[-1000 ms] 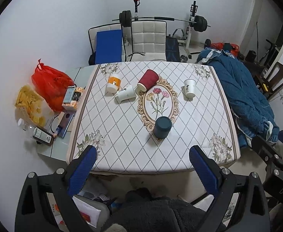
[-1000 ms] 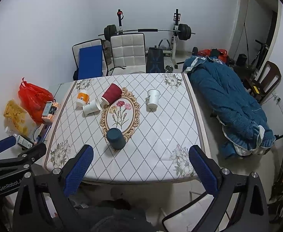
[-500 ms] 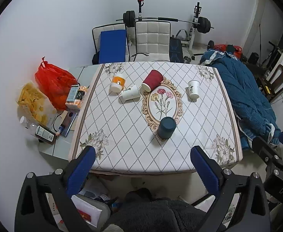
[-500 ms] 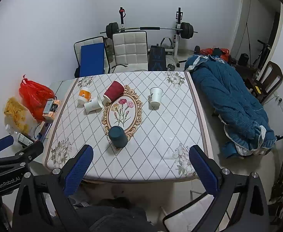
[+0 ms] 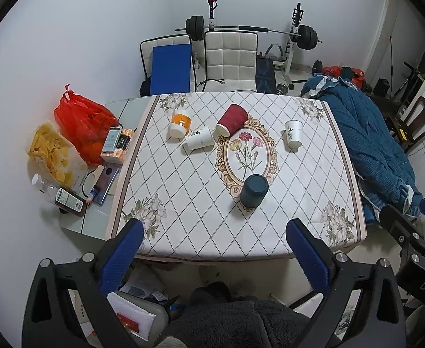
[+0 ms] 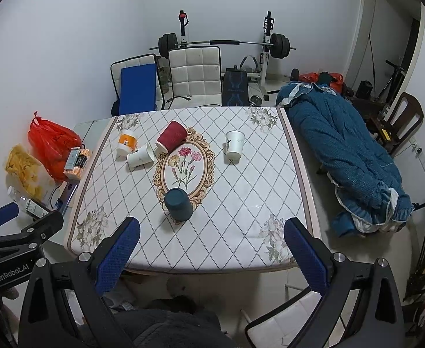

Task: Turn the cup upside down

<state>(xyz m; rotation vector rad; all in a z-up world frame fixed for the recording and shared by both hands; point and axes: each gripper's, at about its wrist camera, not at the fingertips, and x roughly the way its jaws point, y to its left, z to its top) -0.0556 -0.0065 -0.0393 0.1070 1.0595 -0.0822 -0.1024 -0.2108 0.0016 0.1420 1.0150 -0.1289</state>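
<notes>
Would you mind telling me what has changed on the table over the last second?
Only the view shifted slightly: both grippers drifted a little, and nothing was grasped or released. The left gripper and right gripper remain open and empty. The dark blue cup, red cup, two white cups and orange cup lie where they were.
</notes>
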